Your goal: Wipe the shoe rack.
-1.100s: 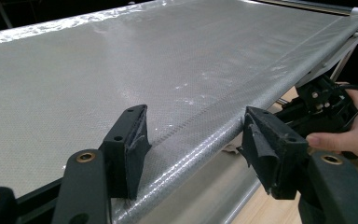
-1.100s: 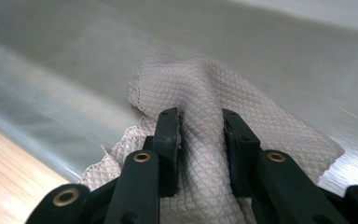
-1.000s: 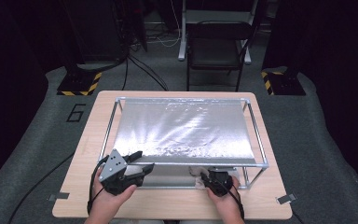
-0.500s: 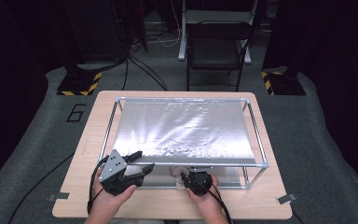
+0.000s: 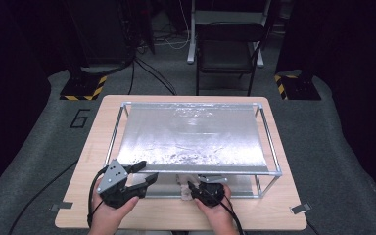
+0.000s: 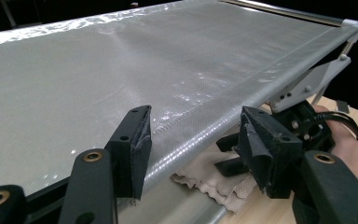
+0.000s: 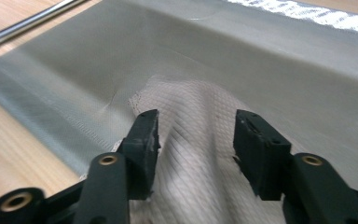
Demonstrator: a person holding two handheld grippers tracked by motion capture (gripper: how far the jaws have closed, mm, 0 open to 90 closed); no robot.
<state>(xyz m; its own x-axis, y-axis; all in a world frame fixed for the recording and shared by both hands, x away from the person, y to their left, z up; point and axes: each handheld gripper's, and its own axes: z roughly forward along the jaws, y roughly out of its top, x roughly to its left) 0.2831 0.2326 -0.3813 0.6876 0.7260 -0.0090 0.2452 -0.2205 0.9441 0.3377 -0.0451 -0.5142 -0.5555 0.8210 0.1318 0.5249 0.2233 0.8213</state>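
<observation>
- The right gripper [image 5: 192, 187] has just been opening; its jaws stand apart over the crumpled cloth [image 7: 200, 154], pads clear of it.
- The cloth [image 5: 183, 188] lies under the silver sheet's [image 5: 191, 134] front edge, on the surface [image 5: 274, 215].
- The left gripper [image 5: 144, 175], jaws apart, hovers at that edge, holding nothing.

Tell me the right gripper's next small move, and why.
Probably ease the right gripper forward and close on the cloth: its jaws have just been opening, the cloth lies between them unpinched, under the mesh sheet's front edge.

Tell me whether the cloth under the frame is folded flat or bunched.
Bunched: the cloth rises in a rumpled ridge between the right gripper's open jaws.
</observation>
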